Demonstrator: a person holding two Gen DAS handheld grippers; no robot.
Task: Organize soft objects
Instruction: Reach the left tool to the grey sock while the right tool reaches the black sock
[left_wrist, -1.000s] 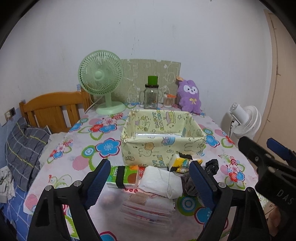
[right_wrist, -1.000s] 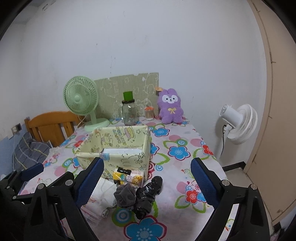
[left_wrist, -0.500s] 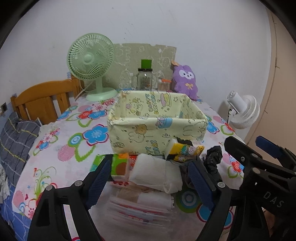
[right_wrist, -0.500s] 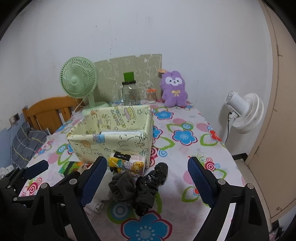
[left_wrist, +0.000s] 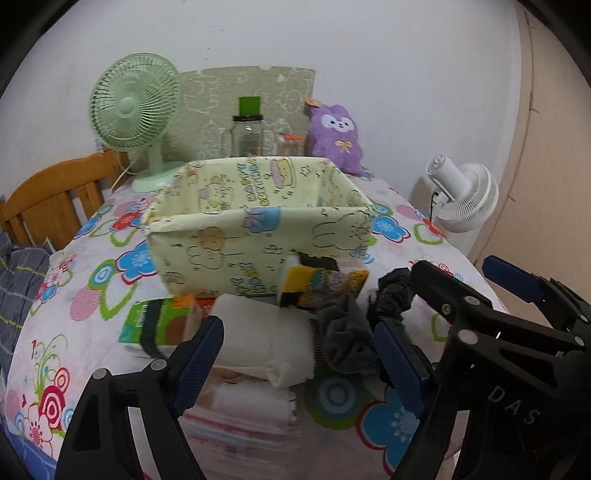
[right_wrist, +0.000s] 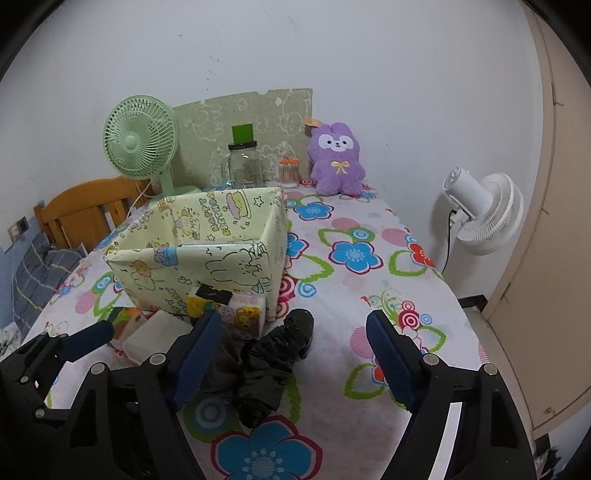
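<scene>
The white folded cloth (left_wrist: 266, 343) lies untouched between the left gripper's (left_wrist: 299, 354) open jaws.

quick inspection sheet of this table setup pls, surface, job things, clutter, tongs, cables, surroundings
surface: table under a flower-print cloth.
job's things: pale yellow fabric box, open-topped, inside mostly hidden; in front of it a folded white cloth, grey cloth, black crumpled bag, yellow tissue pack, green pack.
clutter: green desk fan, glass jar, purple plush at the far edge.
tongs: left tongs open around the white cloth, pads not pressing; right tongs closing, black bag between them, not gripped.
cables: cord on the white fan.
surroundings: white floor fan, wooden chair, plain wall.
</scene>
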